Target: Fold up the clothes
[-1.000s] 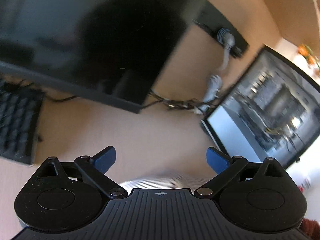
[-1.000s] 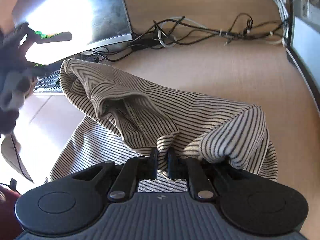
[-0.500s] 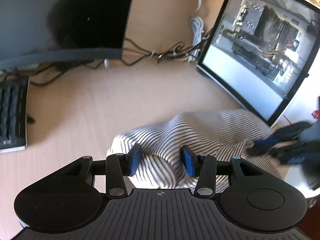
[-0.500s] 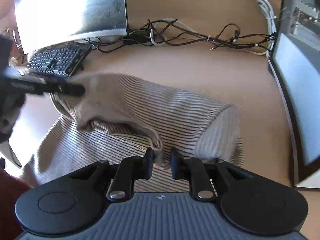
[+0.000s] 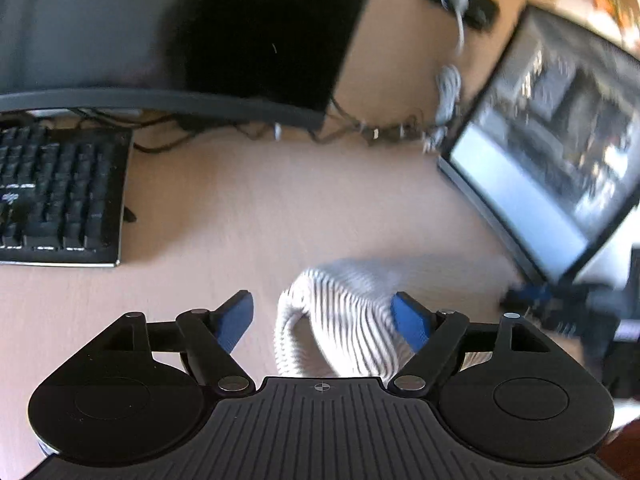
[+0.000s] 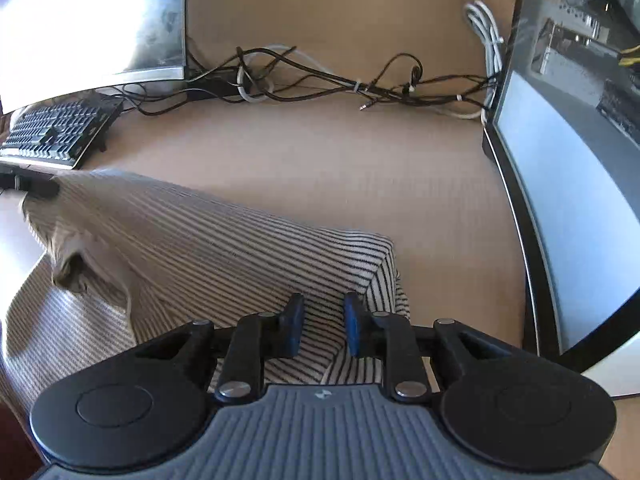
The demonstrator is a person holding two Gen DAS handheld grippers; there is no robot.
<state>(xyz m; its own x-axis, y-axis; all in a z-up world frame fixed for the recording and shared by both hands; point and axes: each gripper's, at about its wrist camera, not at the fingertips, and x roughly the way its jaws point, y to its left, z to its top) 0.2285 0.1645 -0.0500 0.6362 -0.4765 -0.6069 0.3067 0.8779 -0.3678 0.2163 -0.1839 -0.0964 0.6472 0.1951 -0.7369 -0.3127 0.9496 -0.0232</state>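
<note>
Spreading beyond my fingers is a tan desk (image 6: 320,168), its near edge cut off by my gripper bodies. To the upper left a monitor (image 6: 92,20) is washed out by glare; a second screen (image 5: 560,152) on the right is motion-blurred. The cream garment with thin dark stripes (image 6: 224,248) lies folded over beneath my right gripper (image 6: 322,328), its far left corner smeared. My right jaws, narrow, have just been parting, with cloth below them. My left gripper (image 5: 324,320) gapes wide, having just reopened, a blurred striped fold (image 5: 344,320) brushing one pad without being pinched.
</note>
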